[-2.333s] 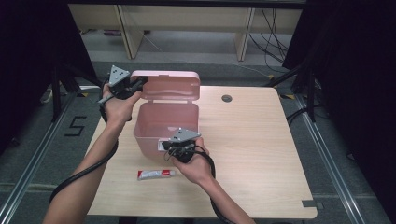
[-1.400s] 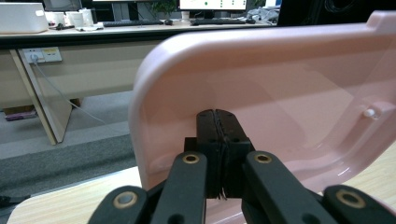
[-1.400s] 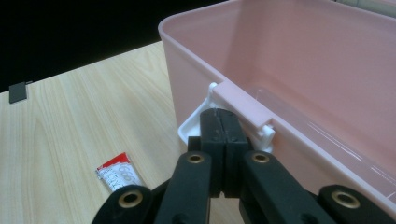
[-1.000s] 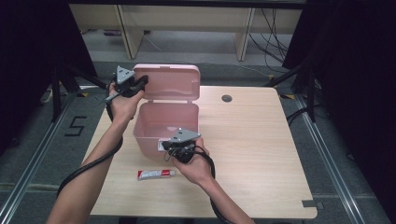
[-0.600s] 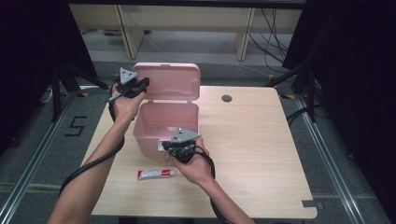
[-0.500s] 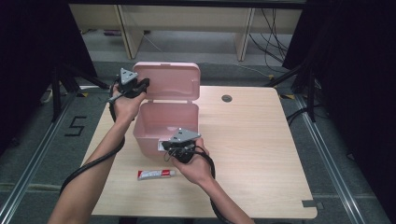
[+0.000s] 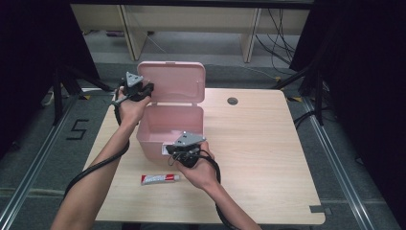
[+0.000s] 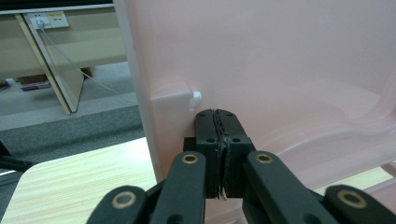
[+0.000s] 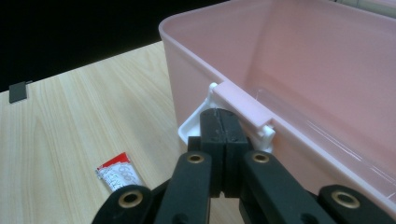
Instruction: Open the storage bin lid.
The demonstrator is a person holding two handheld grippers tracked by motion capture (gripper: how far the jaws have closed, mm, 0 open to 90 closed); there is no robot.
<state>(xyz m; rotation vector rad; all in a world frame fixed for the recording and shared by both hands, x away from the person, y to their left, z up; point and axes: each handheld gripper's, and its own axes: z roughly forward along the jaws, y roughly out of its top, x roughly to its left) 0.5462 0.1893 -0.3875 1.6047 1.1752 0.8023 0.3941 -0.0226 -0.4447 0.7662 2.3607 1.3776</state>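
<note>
Standing open mid-table, pink plastic lidded box (image 7: 170, 129) has its lid (image 7: 174, 82) raised upright, left gripper (image 7: 142, 90) jaws pressed together at the lid's edge, right gripper (image 7: 178, 154) likewise shut against the white front latch (image 9: 201, 122); red-and-white tube (image 7: 160, 178) not yet inside.

- A light wooden table (image 7: 258, 158) is seen from above, its grain running lengthwise.
- A pink box (image 7: 167, 127) is set on the left half of the table, its lid raised upright at the far side.
- A small red-and-white tube (image 7: 159, 179) is laid flat on the table near the front edge, just in front of the box and apart from it.
- A round dark grommet (image 7: 232, 101) is set into the table top near the far edge.
- A small dark patch (image 7: 315, 209) is stuck at the near right corner.
</note>
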